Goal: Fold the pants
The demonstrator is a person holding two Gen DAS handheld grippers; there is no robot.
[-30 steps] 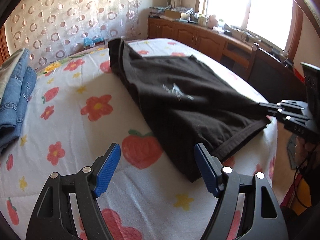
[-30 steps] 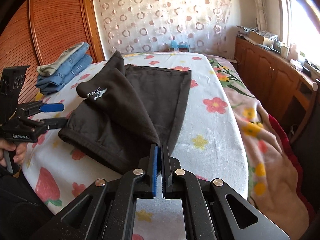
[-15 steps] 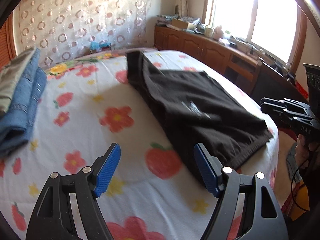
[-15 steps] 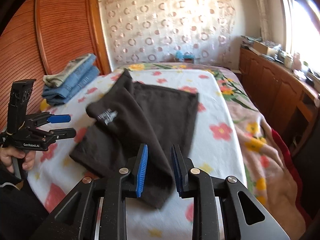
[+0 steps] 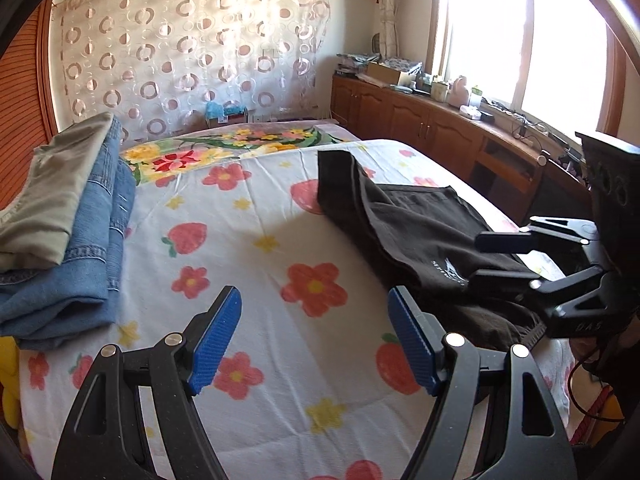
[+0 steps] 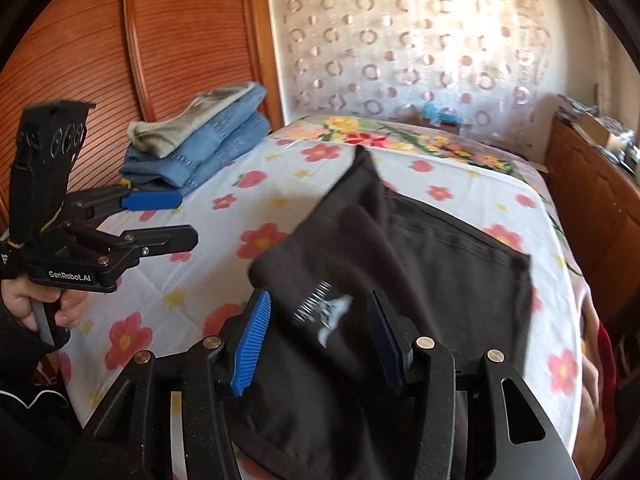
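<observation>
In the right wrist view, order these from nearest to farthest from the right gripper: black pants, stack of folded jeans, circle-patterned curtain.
From the right gripper, jaws opening:
1. black pants, directly ahead, under the fingers.
2. stack of folded jeans, left, on the bed's far side.
3. circle-patterned curtain, behind the bed.

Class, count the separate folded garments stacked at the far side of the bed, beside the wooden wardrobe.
3: a beige folded garment on top, and two folded blue denim jeans beneath it. More may be hidden underneath.

Left hand-held gripper (image 5: 314, 334) wide apart and empty, right hand-held gripper (image 6: 318, 334) jaws opening, nothing pinched
</observation>
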